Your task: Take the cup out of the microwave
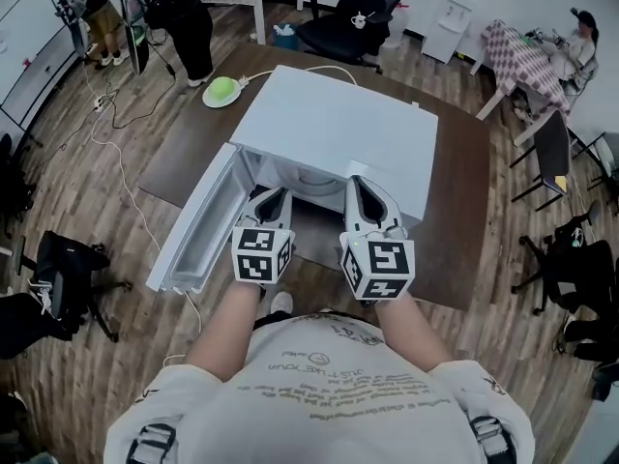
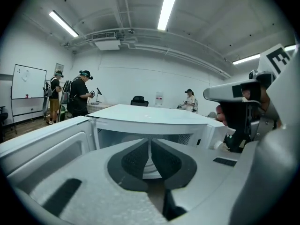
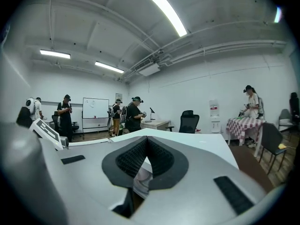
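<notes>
Where the cup sits: inside the open microwave [image 1: 338,129]. A pale round shape [image 1: 311,180] shows in the cavity mouth, which I take for the cup. In your left gripper view it appears low behind the jaws [image 2: 149,168].
Microwave door: the door [image 1: 198,225] is swung fully out to your left, so nothing bars the cavity.
Left gripper: your left gripper [image 1: 274,199] hangs just before the opening. Its pads meet at the tips and grip nothing [image 2: 150,142].
Right gripper: your right gripper [image 1: 366,187] is level beside the left one. Its pads also meet at the tips with nothing between them [image 3: 147,139].
Why held so: both grippers point straight into the cavity from the front edge of the table [image 1: 459,220], which looks like the stance before a reach. With the fingers together, neither gripper can take the cup, so one pair must part first.
Why the cup is where it is: it stands towards the middle of the cavity, in line with the gap between your two grippers. Either gripper could reach it, though the left one faces it more squarely.
Count: one microwave, one door, one cup as far as I can see, two grippers, four jaws, one table, and one green domed object [image 1: 221,90] at the far corner.
</notes>
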Motion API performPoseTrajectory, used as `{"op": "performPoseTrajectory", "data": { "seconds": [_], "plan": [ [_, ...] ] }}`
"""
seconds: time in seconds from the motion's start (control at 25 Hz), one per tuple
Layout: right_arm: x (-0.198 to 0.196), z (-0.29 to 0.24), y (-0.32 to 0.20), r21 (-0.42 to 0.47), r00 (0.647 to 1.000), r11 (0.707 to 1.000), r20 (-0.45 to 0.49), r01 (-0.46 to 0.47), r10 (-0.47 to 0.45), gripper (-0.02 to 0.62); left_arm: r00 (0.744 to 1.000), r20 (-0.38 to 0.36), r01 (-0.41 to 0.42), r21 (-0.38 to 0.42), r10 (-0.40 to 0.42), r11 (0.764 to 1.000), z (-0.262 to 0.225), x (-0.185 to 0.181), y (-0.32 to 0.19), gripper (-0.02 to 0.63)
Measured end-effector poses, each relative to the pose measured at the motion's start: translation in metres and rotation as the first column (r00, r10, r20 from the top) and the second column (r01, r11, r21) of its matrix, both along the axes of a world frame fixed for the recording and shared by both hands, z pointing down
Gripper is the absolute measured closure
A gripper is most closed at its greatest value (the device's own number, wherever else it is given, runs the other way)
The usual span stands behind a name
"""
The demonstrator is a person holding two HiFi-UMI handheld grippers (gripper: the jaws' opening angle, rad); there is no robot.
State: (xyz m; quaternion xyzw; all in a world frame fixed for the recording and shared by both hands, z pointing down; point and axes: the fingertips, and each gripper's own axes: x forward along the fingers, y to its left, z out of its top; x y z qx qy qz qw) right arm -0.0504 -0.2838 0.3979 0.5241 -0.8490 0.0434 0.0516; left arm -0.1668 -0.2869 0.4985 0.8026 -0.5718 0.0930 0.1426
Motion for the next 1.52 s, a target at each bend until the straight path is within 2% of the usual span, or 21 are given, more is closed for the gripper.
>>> {"op": "performPoseTrajectory", "data": {
  "seconds": [0.2,0.32,0.44,0.56,0.76,1.0,1.24,1.52],
  "plan": [
    [0.018,0.006,0.002,-0.014,0.995,0.995,-0.027,-0.097,0.097,0.580,0.997,-0.016,-0.074,-0.043,0.074,0.996,0.032,0.006,-0.026,0.590],
    [0.033,0.010,0.004,-0.025,0.987,0.987,-0.034,-0.158,0.157,0.580,0.992,-0.025,-0.124,-0.077,0.123,0.989,0.054,0.011,-0.040,0.523],
    [0.048,0.013,0.006,-0.030,0.977,0.977,-0.042,-0.212,0.211,0.580,0.989,-0.007,-0.150,-0.096,0.150,0.984,0.071,0.016,-0.052,0.517],
    [0.063,0.015,0.010,-0.034,0.965,0.966,-0.056,-0.257,0.255,0.580,0.988,0.025,-0.145,-0.133,0.149,0.981,0.092,0.020,-0.063,0.515],
    [0.083,0.018,0.013,-0.041,0.948,0.949,-0.065,-0.314,0.311,0.580,0.995,0.052,-0.078,-0.164,0.088,0.983,0.116,0.013,-0.078,0.505],
    [0.098,0.019,0.016,-0.046,0.934,0.934,-0.079,-0.353,0.349,0.580,0.991,0.043,-0.117,-0.189,0.127,0.975,0.131,0.023,-0.087,0.505],
    [0.110,0.024,0.017,-0.060,0.921,0.920,-0.089,-0.386,0.380,0.580,0.985,0.052,-0.151,-0.177,0.162,0.973,0.138,0.030,-0.097,0.505],
    [0.114,0.029,0.017,-0.072,0.913,0.912,-0.103,-0.403,0.395,0.580,0.979,0.014,-0.200,-0.115,0.203,0.973,0.134,0.041,-0.106,0.505]
  ]
}}
